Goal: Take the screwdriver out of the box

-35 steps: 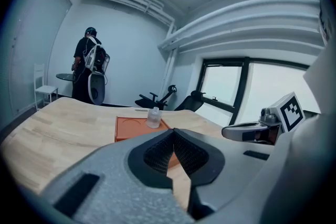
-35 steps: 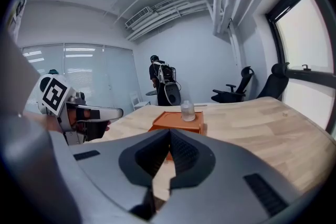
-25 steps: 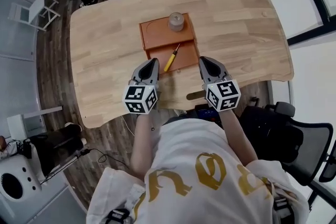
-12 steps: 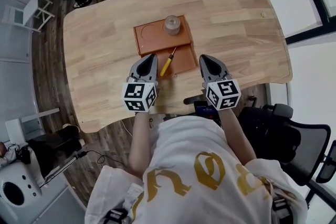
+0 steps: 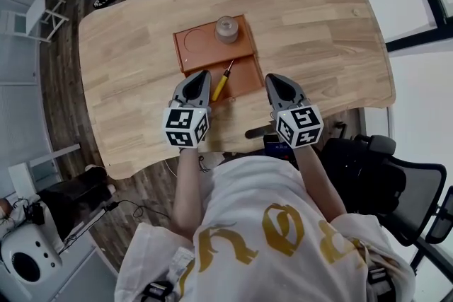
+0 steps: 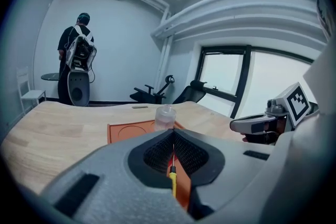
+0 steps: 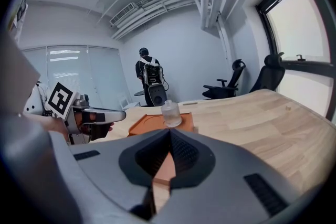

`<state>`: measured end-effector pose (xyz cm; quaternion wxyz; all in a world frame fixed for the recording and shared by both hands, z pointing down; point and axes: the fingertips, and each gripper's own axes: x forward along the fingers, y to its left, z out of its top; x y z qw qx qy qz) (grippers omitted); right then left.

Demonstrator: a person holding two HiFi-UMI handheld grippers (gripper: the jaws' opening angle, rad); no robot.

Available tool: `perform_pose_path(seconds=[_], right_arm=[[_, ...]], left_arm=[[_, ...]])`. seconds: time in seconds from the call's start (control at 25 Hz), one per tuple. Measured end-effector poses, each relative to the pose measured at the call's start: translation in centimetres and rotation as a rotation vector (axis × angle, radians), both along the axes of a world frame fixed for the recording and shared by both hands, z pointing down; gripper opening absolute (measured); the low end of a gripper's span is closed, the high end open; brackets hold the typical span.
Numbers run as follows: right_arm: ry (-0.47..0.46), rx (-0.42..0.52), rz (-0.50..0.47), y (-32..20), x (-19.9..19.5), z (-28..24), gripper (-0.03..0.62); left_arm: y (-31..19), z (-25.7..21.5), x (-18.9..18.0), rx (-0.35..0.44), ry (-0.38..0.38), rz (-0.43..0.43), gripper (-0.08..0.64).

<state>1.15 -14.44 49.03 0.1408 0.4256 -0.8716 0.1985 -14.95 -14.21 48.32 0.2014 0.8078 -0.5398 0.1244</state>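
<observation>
1. Since a second ago both grippers have crept slightly toward the box and lower. Their jaws are unchanged. The screwdriver and bottle sit where they were in the box.
2. Far left: a white chair (image 5: 40, 13) on the dark floor, off the table's far left corner.
3. The wooden table (image 5: 318, 25) spans the head view, with the box left of its middle.
4. The left gripper (image 5: 203, 74) is at the near left corner of the box. Its jaws are pressed together at the tips with nothing in them. Its own view shows the screwdriver lying past the slit, not gripped.
5. The orange-brown box (image 5: 202, 59) is flat and open. Its far section has a round recess at left, and there is a lower near section.
6. The screwdriver (image 5: 220, 85) lies in the near section of the box. The yellow handle is at near left and the thin shaft angles to far right. The handle is just right of the left gripper's tip, apart from it.
7. A clear bottle (image 5: 226, 29) stands upright in the far section, right of the round recess.
8. The right gripper (image 5: 272, 78) is just off the box's near right corner, above bare table. Its jaw tips are together and it is empty.
9. Near right: a black office chair (image 5: 400, 187) beside the person's white shirt (image 5: 262, 223).
</observation>
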Motion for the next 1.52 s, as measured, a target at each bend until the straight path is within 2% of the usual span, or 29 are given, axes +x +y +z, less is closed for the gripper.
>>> perform_pose_path(seconds=[0.12,0.36,0.6,0.72,1.12,1.2,1.32,1.52], right_arm=[[0.001,-0.013,0.0,-0.2,0.4,0.6,0.011],[0.02,-0.035,0.009,-0.2,1.0,1.8,0.011],[0.03,-0.058,-0.01,-0.7,0.8,2.7,0.011],[0.037,-0.067,-0.021,-1.0,0.7,3.2,0.011],[0.046,-0.121,-0.045,-2.1,0.4,5.2,0.011],[0.06,-0.137,-0.059,-2.3,0.2,5.8,0.011],[0.072,-0.157,-0.075,-2.5,0.1,6.6,0.011],[0.07,-0.183,-0.086,-2.8,0.1,7.4,0.011]], left_arm=[[-0.1,1.1,0.5,-0.027,-0.004,0.005,0.009],[0.2,3.3,0.8,-0.081,-0.063,0.021,0.011],[0.3,6.2,2.1,-0.202,-0.137,0.118,0.011],[0.3,7.5,2.9,-0.257,-0.143,0.158,0.011],[0.1,10.4,4.0,-0.362,-0.15,0.227,0.014],[-0.1,10.7,4.2,-0.374,-0.149,0.243,0.022],[-0.5,11.5,4.3,-0.397,-0.169,0.258,0.083],[-0.6,13.3,4.5,-0.449,-0.215,0.287,0.096]])
